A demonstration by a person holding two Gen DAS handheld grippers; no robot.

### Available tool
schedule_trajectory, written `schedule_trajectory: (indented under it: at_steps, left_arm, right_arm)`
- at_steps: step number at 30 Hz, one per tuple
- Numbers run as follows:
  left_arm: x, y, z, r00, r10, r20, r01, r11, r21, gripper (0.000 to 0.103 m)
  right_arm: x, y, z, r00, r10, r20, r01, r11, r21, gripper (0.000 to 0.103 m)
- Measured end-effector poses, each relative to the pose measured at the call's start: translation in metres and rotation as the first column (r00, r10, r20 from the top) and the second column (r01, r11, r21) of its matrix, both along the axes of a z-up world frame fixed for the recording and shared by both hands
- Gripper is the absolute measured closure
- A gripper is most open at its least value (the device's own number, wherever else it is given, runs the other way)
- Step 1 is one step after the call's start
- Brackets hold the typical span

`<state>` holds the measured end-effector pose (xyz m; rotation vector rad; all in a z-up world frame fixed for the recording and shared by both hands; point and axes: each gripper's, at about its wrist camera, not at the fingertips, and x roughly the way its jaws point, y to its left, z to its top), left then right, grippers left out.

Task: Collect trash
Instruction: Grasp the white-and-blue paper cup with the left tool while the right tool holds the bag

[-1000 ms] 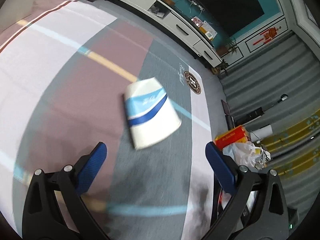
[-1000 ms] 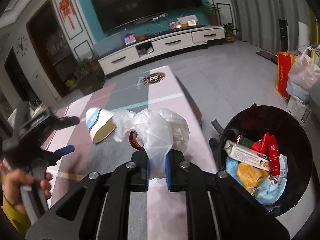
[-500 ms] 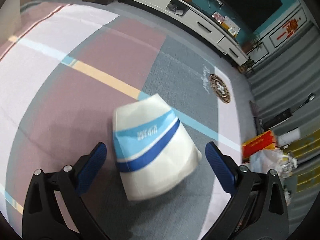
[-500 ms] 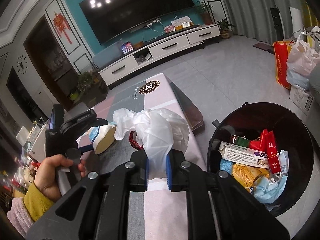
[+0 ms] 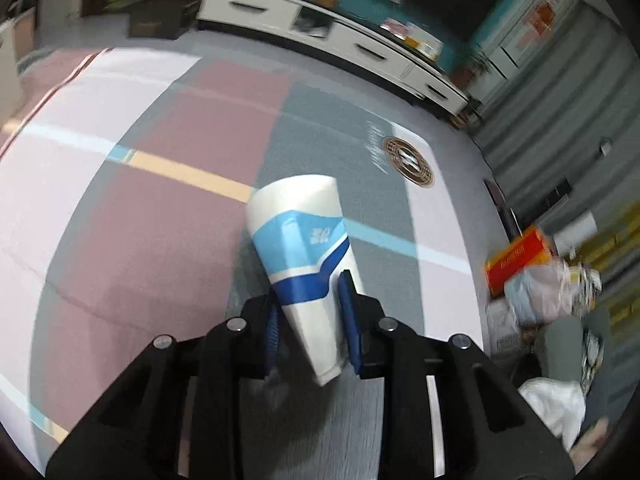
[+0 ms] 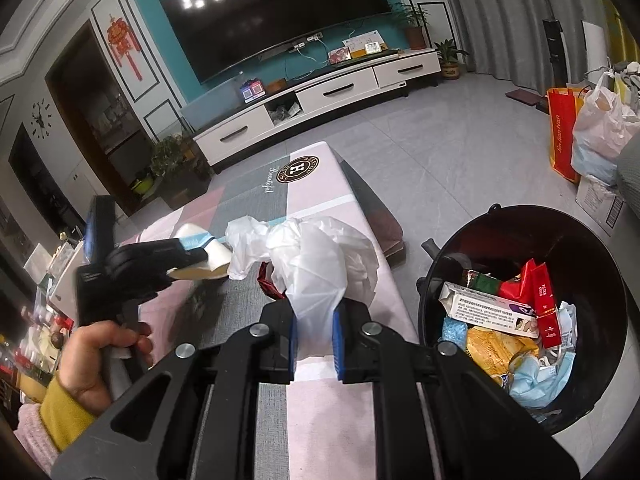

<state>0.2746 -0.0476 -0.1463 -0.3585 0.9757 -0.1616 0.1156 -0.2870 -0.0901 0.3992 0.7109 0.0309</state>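
Observation:
My left gripper [image 5: 310, 312] is shut on a flattened white paper cup with blue bands [image 5: 302, 248], held over the low table. The same gripper [image 6: 200, 258] and cup [image 6: 208, 258] show at the left of the right wrist view. My right gripper [image 6: 314, 334] is shut on a crumpled white plastic bag [image 6: 316, 260] above the table's near end. A black trash bin [image 6: 580, 240] with several wrappers, boxes and face masks stands on the floor to the right of it. A red wrapper [image 6: 268, 282] lies on the table behind the bag.
The low table [image 6: 320, 172] has a pink, grey and white patterned cover [image 5: 140, 208]. A white TV cabinet [image 6: 320, 100] runs along the far wall. A red paper bag [image 6: 562, 132] and plastic bags [image 6: 600, 128] stand on the floor at the right.
My left gripper has moved in and closed on the paper cup, which lay loose on the table before. My right gripper still holds the plastic bag, in nearly the same place.

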Motion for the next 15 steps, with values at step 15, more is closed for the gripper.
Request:
schedule_trajectory:
  at_steps: [15]
  left_arm:
    - [-0.080, 0.006, 0.030, 0.988, -0.126, 0.095, 0.133, 0.988, -0.074, 0.086]
  right_arm:
    - [-0.008, 0.005, 0.001, 1.000, 0.011, 0.001, -0.011, 1.000, -0.028, 0.089]
